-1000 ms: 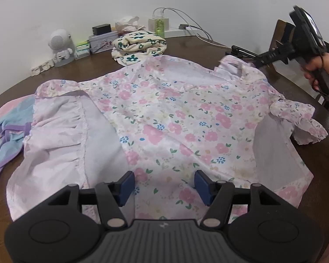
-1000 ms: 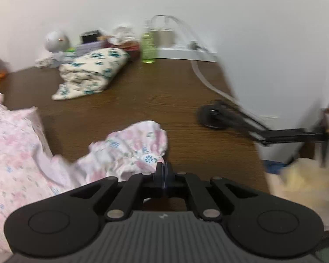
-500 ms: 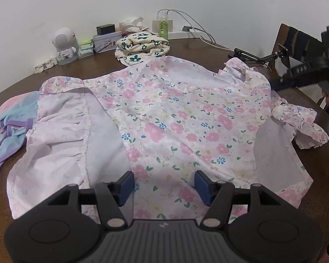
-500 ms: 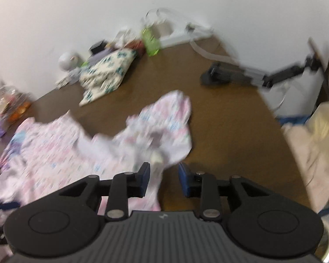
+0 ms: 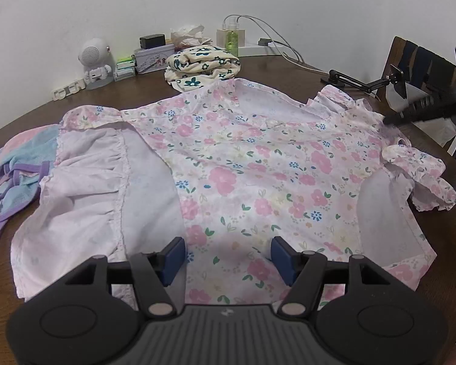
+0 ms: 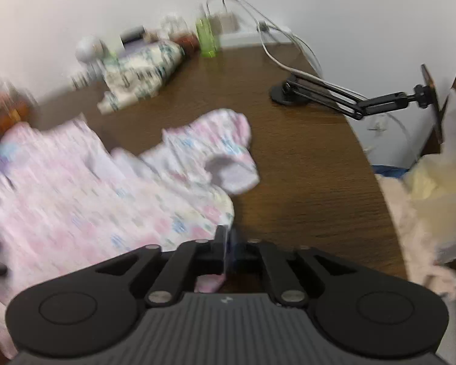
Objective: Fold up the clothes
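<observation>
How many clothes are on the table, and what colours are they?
Pink flowery top, spread flat: 1
Cream cloth with dark blue flowers, folded: 1
Pink, blue and purple garment, bunched at the table edge: 1
Total: 3

No text, label or number is legible in either view.

1. One pink floral garment (image 5: 246,164) spread on one brown table (image 5: 288,73).
2. One folded cream floral bundle (image 5: 202,65).
3. One blue-and-purple striped garment (image 5: 12,164).
4. One white robot figure (image 5: 95,60), one green bottle (image 5: 232,41), one tin (image 5: 153,59).
5. One black jointed stand (image 6: 343,97).
6. Two grippers: left gripper (image 5: 226,255), right gripper (image 6: 229,248).
</observation>
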{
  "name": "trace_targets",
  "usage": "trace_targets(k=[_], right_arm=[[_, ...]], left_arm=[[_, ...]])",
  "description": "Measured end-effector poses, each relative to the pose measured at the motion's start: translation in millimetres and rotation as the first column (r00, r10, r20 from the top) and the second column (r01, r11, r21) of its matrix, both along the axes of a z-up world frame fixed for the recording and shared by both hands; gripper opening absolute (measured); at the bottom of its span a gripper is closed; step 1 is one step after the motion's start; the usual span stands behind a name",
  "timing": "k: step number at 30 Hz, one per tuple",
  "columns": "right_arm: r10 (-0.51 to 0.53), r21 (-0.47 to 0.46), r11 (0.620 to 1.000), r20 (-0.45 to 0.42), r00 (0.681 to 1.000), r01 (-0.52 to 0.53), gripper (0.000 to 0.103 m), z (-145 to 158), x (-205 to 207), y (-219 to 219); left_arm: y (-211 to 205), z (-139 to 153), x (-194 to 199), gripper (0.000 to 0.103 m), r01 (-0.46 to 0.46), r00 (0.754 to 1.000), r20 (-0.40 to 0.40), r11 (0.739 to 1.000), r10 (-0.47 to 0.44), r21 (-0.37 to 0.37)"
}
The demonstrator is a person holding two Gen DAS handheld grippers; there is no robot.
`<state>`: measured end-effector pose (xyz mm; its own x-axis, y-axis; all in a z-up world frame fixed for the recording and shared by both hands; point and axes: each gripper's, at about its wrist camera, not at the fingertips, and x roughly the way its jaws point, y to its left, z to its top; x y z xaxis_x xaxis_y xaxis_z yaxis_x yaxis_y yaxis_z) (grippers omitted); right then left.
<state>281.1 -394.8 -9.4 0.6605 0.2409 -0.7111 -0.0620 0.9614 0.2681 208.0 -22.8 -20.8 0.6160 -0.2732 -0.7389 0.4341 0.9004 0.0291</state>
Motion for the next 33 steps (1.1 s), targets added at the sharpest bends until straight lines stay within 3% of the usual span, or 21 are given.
trace_targets(k=[1,6,8,16,19,22,25,29,33], right_arm=[[-0.013,0.035,0.999,0.016,1.0,0.012,0.029,2,3,-3],[-0.009,0.131,0.991,0.013,1.0,0.007,0.028,-1,39,0],[-0.022,0.15,0.988,-0.017,1.0,0.024,0.003,-7,52,2],[-0.157,0.072,0.985,-0.001,0.988,0.157,0.001,-15,60,-4],[-0.151,0.098,0.984,0.013,0.988,0.149,0.008,-13,49,-8],[-0.137,0.151,0.98,0.039,0.99,0.129,0.037,-4,27,-13],[-0.065,0.106,0.993,0.067,0.996,0.058,0.037,10,-6,-7],[0.045,0.068,0.997,0.029,0.999,-0.047,0.038,12,-53,9],[0.067,0.053,0.996,-0.005,0.998,-0.067,0.037,2,-75,21]], left_arm=[[0,0,0,0.063,0.0,1.0,0.0,1.0,0.0,0.001],[-1,0,0,0.063,0.0,1.0,-0.003,1.0,0.0,0.003],[0,1,0,0.063,0.001,1.0,-0.003,1.0,-0.001,0.002],[0,1,-2,0.064,0.0,1.0,-0.001,1.0,0.0,0.002],[0,0,-2,0.064,-0.007,1.0,0.002,1.0,0.007,-0.003],[2,2,-2,0.063,-0.011,1.0,-0.005,1.0,0.011,-0.011],[7,7,-4,0.061,-0.013,1.0,0.001,0.999,0.013,-0.03],[11,17,-11,0.061,-0.008,1.0,0.03,1.0,0.009,-0.03],[10,16,-16,0.061,-0.001,1.0,0.023,1.0,0.001,-0.012]])
